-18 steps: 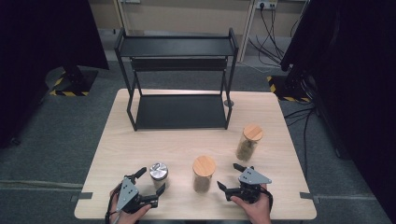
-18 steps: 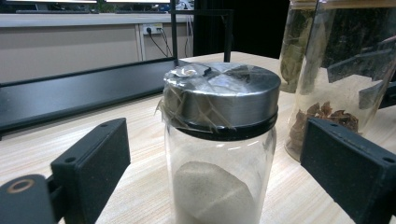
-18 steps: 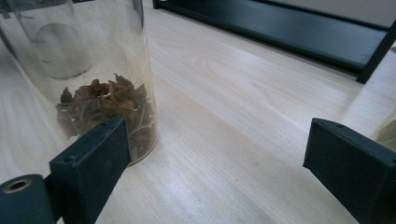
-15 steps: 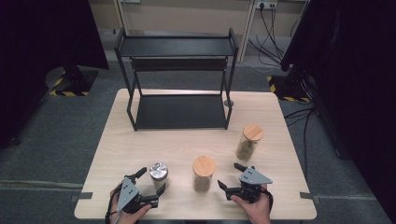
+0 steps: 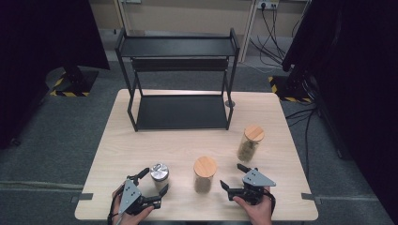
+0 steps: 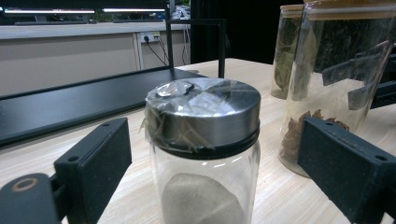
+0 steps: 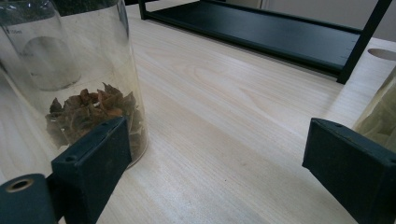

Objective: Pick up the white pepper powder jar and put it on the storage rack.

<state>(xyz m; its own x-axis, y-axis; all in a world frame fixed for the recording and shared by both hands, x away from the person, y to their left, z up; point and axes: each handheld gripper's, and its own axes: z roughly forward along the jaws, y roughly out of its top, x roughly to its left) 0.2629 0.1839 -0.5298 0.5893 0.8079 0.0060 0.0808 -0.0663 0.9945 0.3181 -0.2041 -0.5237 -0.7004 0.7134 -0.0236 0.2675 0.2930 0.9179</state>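
Between the left tool's (image 6: 196,186) spread jaws stands the steel-lidded jar (image 6: 204,140), untouched.

On the table (image 5: 141,145), a shelf (image 5: 178,79) stands at the far side. Three jars stand nearer the person: a small jar (image 5: 159,174) at the left between the left gripper's (image 5: 152,184) jaws, a middle jar (image 5: 205,173), and a third jar (image 5: 250,142) farther right, beyond the right gripper (image 5: 233,176).
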